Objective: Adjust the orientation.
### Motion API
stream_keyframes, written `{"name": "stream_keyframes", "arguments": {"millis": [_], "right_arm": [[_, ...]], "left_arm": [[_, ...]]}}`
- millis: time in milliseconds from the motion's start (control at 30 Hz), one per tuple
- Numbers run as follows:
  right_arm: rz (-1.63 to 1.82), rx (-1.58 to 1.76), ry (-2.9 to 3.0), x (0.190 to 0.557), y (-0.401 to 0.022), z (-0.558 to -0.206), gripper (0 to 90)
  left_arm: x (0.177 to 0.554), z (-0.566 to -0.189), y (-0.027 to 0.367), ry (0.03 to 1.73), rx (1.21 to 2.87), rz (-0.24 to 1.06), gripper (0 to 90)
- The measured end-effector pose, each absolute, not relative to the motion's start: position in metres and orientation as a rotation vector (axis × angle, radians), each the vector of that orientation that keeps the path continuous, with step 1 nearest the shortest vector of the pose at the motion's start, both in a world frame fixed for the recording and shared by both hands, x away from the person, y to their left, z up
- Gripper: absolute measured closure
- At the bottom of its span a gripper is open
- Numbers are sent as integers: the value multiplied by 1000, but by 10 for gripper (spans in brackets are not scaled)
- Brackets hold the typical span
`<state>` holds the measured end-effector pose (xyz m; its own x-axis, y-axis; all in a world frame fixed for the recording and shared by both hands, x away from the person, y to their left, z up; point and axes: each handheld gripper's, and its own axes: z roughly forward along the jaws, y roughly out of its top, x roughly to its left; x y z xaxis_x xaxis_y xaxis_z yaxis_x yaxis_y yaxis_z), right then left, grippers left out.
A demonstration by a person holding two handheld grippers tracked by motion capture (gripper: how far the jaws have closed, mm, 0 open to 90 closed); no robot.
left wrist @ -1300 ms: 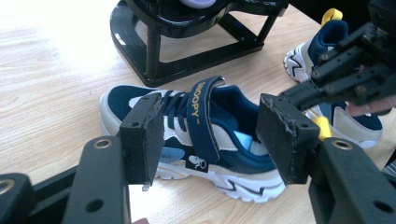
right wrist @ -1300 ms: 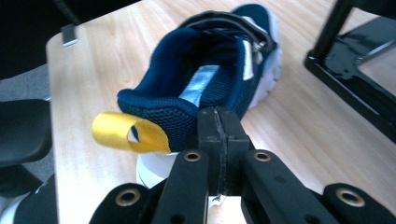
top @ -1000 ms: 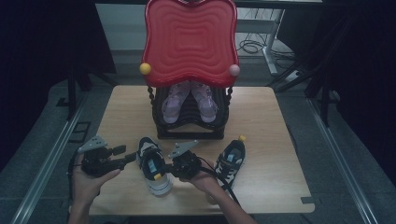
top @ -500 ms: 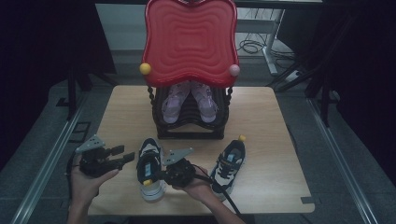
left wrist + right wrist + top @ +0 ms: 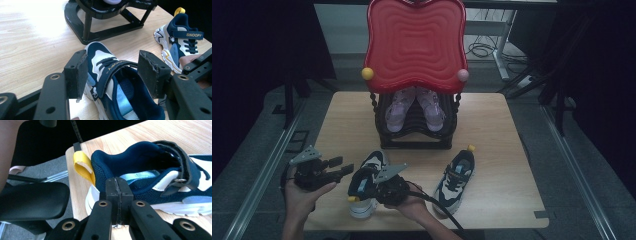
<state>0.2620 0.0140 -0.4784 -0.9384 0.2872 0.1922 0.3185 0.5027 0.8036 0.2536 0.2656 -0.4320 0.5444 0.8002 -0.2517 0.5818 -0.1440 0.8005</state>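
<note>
Navy sneaker (image 5: 364, 186) near table's front edge, right claw (image 5: 117, 195) pressed closed against its side, left claw (image 5: 113, 75) wide, just beside.

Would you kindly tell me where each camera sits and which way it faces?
High view: above the person's side, looking forward and down at the table, shoe rack, both hands and grippers.
Left gripper view: on the left gripper, between open jaws at the near sneaker.
Right gripper view: on the right gripper, shut jaws beside that sneaker's heel and yellow pull loop.
All views share the near sneaker.
</note>
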Motion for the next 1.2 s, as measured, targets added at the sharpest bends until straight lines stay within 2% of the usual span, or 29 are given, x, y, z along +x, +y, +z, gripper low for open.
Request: {"name": "stream_keyframes", "arguments": {"millis": [900,1200], "right_arm": [[-1487,-467,-2664,261,44,-483,896],[-1580,-514,-2644,263,7,-464,895]], "left_arm": [[255,-440,270,1165,1846,274,410],[255,-440,269,1163,1848,271,408]]}}
